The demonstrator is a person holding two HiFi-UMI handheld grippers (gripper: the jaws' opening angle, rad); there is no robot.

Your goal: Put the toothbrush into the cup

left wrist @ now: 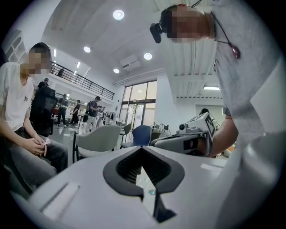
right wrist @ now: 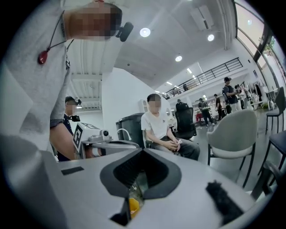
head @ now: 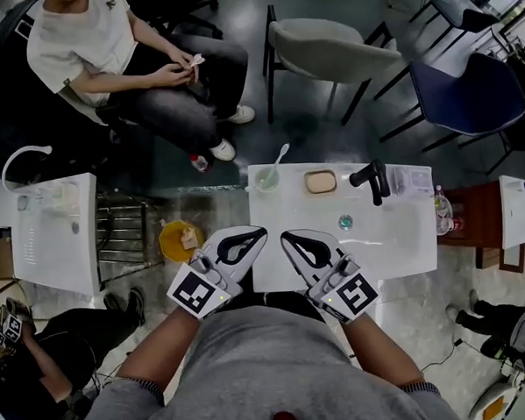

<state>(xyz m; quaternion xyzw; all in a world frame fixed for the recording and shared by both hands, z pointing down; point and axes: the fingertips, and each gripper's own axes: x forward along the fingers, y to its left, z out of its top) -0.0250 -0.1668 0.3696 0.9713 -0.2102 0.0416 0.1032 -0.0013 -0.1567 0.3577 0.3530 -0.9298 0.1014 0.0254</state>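
Looking steeply down on a white washbasin [head: 405, 241] in a dark-floored workroom, with a grey chair [head: 333, 47] and a blue chair [head: 471, 93] beyond its far edge and a seated person [head: 123, 63] off to the far left. Along the far rim, left to right: a pale cup [head: 263, 184], a soap dish [head: 321, 181], a black faucet [head: 372, 180]; nearer, a small drain [head: 346, 221] in the bowl. Already in the cup: the white toothbrush [head: 278, 156], standing at a lean, broader end up and away to the right, lower end hidden inside. Judged done, then, as far as the placing goes. Held close to the body at the near edge, well apart from cup and brush: left gripper [head: 258, 236] and right gripper [head: 289, 239], side by side, pointing out over the basin. Both clenched tip to tip, with only the empty hollow between ribbed pads showing in each gripper view, nothing caught there. As for handling: probably light, stiff, thin, smooth plastic, apt to swivel or slip in a two-point pinch; cup likely light too and easy to tip. If lifting again, best to take the bare handle above the rim, across its flat sides, clear of the broad end, and to draw up along the lean rather than sideways against the cup wall.
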